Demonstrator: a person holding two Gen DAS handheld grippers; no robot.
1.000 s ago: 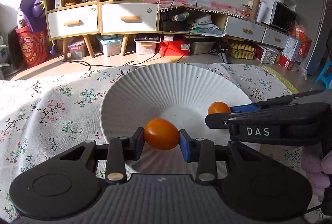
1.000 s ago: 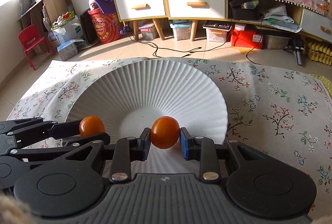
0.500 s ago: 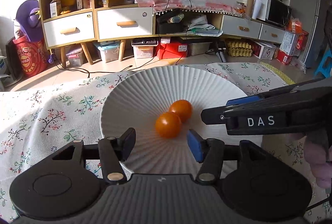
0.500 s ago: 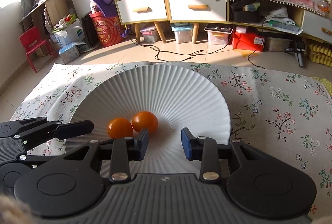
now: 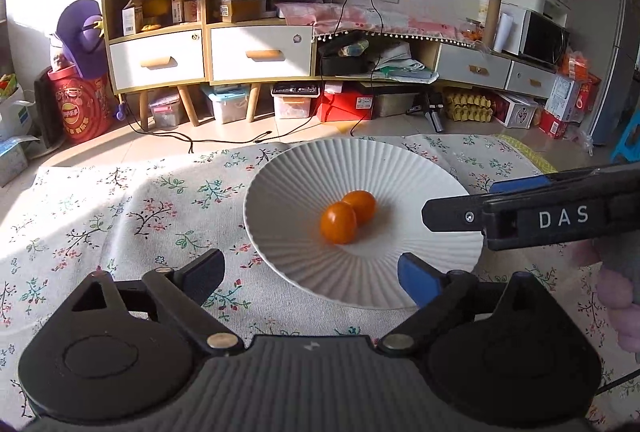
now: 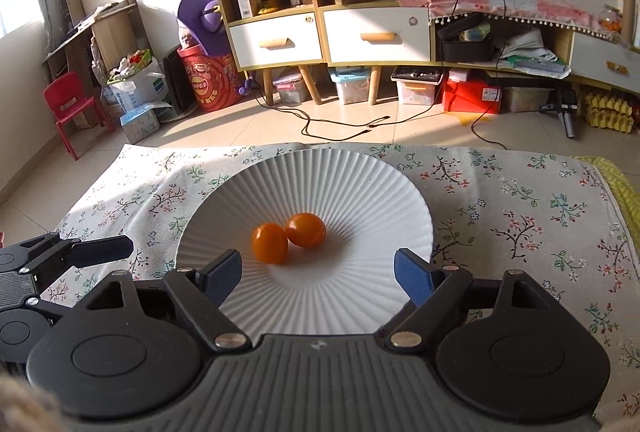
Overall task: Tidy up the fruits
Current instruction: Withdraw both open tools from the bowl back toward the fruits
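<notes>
Both orange fruits (image 5: pixel 347 217) sit touching in the white plate (image 5: pixel 400 168); left gripper (image 5: pixel 310 272) and right gripper (image 6: pixel 318 272) have just been opening, empty.

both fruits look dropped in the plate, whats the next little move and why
Probably draw both grippers back and up, clear of the white ridged plate. The two orange fruits lie touching at its centre, and the left gripper and right gripper, whose jaws have just been opening, stand wide with nothing between them. No other fruit shows on the floral cloth.
</notes>
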